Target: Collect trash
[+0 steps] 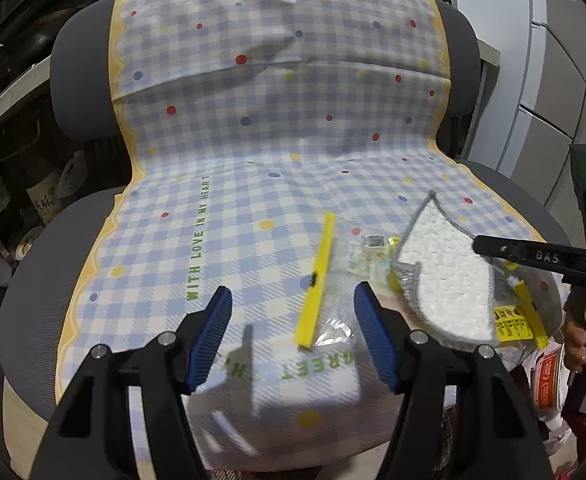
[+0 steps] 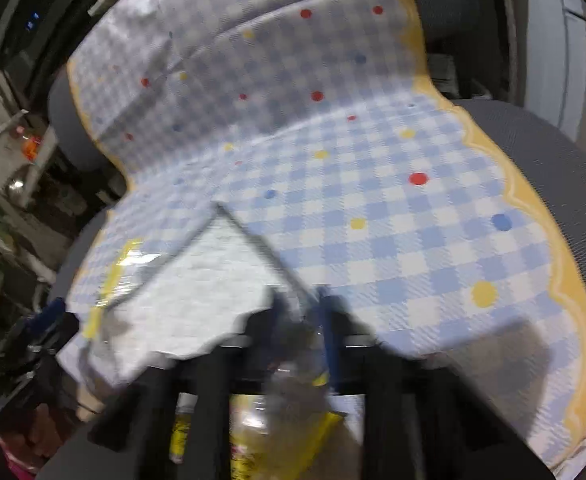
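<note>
1. Trash lies on a checked cover [image 1: 221, 240] over a grey chair [image 1: 25, 280], all of it low and right of centre in the left wrist view.
2. Leftmost is a clear bag with a yellow strip [image 1: 317, 280]; its long axis runs from the lower middle of the frame up and slightly right, and the clear film spreads to the strip's right.
3. Left gripper [image 1: 293, 336] hovers over that bag's lower end with its blue pads well apart, touching nothing; the strip's near end sits between them.
4. Right of the bag lies a white pad [image 1: 445, 280] with a grey edge, tilted, its pointed corner aimed at the upper middle of the frame.
5. Right gripper [image 2: 307, 312] has its fingers together; it appears clamped on the pad's grey edge with crinkled film, though blur hides the exact contact.
6. More yellow-labelled wrapper [image 1: 513, 322] hangs at the pad's lower right.
7. Risks, as I judge them: the thin edge may slip out of the pinch, dropping pad and wrapper off the seat front; the left pads may close on the cover rather than the slick film.
</note>
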### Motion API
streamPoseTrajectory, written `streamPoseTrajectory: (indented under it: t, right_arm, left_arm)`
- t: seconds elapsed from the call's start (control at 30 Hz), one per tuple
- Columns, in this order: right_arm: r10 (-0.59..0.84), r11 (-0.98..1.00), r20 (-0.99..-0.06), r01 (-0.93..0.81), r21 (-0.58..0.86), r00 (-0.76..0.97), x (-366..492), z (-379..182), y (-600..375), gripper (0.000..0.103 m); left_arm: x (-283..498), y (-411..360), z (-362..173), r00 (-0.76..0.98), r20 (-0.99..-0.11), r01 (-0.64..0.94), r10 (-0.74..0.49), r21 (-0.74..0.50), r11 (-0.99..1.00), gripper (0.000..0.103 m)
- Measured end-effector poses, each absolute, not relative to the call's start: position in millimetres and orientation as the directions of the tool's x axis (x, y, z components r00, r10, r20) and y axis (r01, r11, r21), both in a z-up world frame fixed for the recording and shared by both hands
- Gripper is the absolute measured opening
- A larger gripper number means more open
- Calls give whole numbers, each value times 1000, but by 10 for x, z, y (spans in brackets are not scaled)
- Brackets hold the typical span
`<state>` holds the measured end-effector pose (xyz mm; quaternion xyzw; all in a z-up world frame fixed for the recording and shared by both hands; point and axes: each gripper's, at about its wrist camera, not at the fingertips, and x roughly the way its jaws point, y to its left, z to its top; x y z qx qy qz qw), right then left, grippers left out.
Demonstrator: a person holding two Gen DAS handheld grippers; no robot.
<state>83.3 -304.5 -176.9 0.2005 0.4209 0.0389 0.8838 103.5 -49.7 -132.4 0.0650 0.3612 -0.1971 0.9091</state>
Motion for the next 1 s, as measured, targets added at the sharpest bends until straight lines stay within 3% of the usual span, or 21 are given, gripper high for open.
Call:
streamPoseTrajectory:
  t: [0.2, 0.27, 0.33, 0.37, 0.5, 0.7, 0.87, 1.0]
  right_arm:
    - [119, 923, -531, 104, 371, 839, 318, -1071, -3202, 4]
    - [56, 928, -489, 136, 348, 870, 100, -849, -3295, 4]
    - [27, 931, -478, 151, 331, 878, -56, -747, -3346, 4]
    - [15, 933, -477, 159, 322, 879, -131, -724, -3349, 4]
    - [-34, 937, -476, 194, 292, 879, -387, -692, -3409, 4]
    - [-146, 930, -471, 283, 234, 870, -543, -788, -3526, 4]
    - [-189, 911, -377, 305, 278, 907, -544, -752, -3701, 4]
    - [-167, 914, -506, 326, 243, 846, -234, -979, -3789, 4]
  left_arm:
    - [1003, -529, -1315, 644, -679, 438, -352, -49, 898, 62]
    - [973, -620, -1327, 626, -682, 473, -378, -54, 879, 66]
    - [952, -747, -1355, 605, -691, 503, -395, -52, 863, 80]
    - [939, -831, -1382, 589, -699, 524, -406, -52, 850, 82]
    - [814, -1051, -1389, 617, -686, 532, -386, 2, 847, 82]
    - [568, -1157, -1330, 568, -692, 598, -446, -25, 801, 82]
    - [481, -1247, -1442, 543, -719, 611, -434, -16, 791, 82]
    - [541, -1376, -1547, 513, -738, 624, -438, -30, 781, 82]
